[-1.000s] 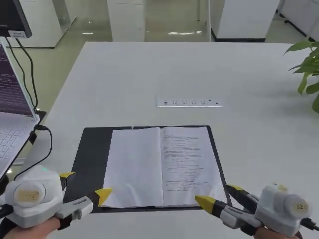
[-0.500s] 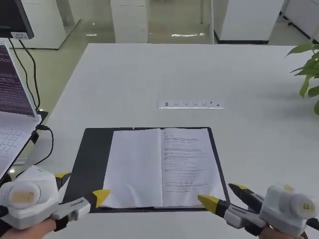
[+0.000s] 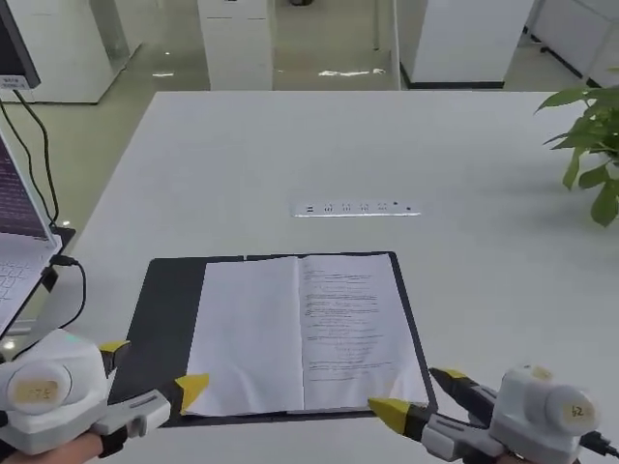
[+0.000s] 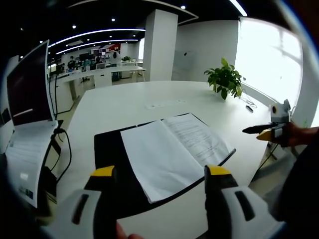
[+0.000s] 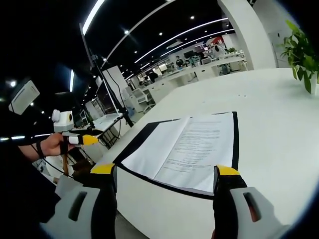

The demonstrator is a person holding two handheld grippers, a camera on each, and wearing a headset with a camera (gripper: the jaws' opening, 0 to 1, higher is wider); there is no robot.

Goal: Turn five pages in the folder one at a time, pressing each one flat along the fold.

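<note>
Black folder lies open and flat on the white table, close to the near edge. Its left page is blank. Its right page carries lines of print too small to read. A round sticker on the right tool reads "62". The sticker on the left tool is too blurred to make out.

Both tools have yellow tips, their jaws are spread wide, and they grasp nothing. The left tool sits at the near left corner of the folder, with one tip over the corner of the blank page in the head view. Whether it touches the paper cannot be told. The left gripper view has the near edge of the pages between its two jaws. The right tool sits at the near right corner, one tip just at the folder's near edge. The right gripper view has the printed page between its jaws and apart from them.

Farther back, a white socket strip is set into the table top. An open laptop stands at the left edge, and a green plant at the far right. Beyond the table are a glossy floor and white cabinets.
</note>
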